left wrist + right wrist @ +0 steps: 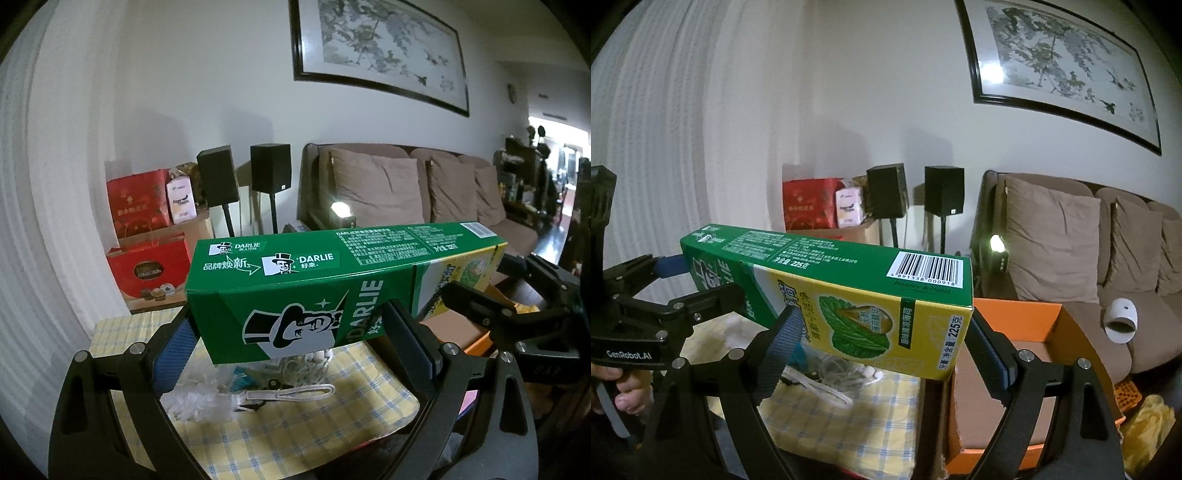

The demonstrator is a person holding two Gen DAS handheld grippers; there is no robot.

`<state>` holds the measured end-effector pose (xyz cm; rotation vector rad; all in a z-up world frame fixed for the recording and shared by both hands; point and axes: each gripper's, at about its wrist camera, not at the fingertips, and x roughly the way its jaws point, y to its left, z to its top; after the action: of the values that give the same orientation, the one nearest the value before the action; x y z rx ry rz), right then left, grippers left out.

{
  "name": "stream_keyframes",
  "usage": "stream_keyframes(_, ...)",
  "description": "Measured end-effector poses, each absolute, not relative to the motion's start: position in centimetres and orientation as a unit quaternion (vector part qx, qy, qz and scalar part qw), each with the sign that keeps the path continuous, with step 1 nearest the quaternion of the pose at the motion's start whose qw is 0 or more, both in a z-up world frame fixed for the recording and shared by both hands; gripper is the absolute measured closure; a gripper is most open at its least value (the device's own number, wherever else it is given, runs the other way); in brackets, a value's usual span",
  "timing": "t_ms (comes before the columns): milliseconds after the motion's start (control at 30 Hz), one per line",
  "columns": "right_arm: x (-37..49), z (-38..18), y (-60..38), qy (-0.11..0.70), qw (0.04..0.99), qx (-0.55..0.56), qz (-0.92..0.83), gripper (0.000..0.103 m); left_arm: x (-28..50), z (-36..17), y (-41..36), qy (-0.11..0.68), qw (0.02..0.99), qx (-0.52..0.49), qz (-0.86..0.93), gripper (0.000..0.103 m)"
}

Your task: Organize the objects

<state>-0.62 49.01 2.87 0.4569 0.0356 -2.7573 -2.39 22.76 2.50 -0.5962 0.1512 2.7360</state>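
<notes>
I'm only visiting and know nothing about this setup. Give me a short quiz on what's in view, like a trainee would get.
1. What colour is the end of the toothpaste box that sits between the left gripper pads? A red, B green, C orange.
2. True or false: the white fluffy duster lies inside the open orange box.
3. Fill in: two black ___ stand on poles by the wall.
Key: 1 B; 2 false, it lies on the checked cloth; 3 speakers.
</notes>
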Motion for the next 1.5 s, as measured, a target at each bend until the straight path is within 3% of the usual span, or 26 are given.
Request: stream_keyframes(1500, -1.3, 3.6, 52.1, 0.0, 0.149, 0.169, -0.974, 0.013, -3.6, 3.0, 25.9, 0.056, 0.185, -0.205, 0.959, 0.008)
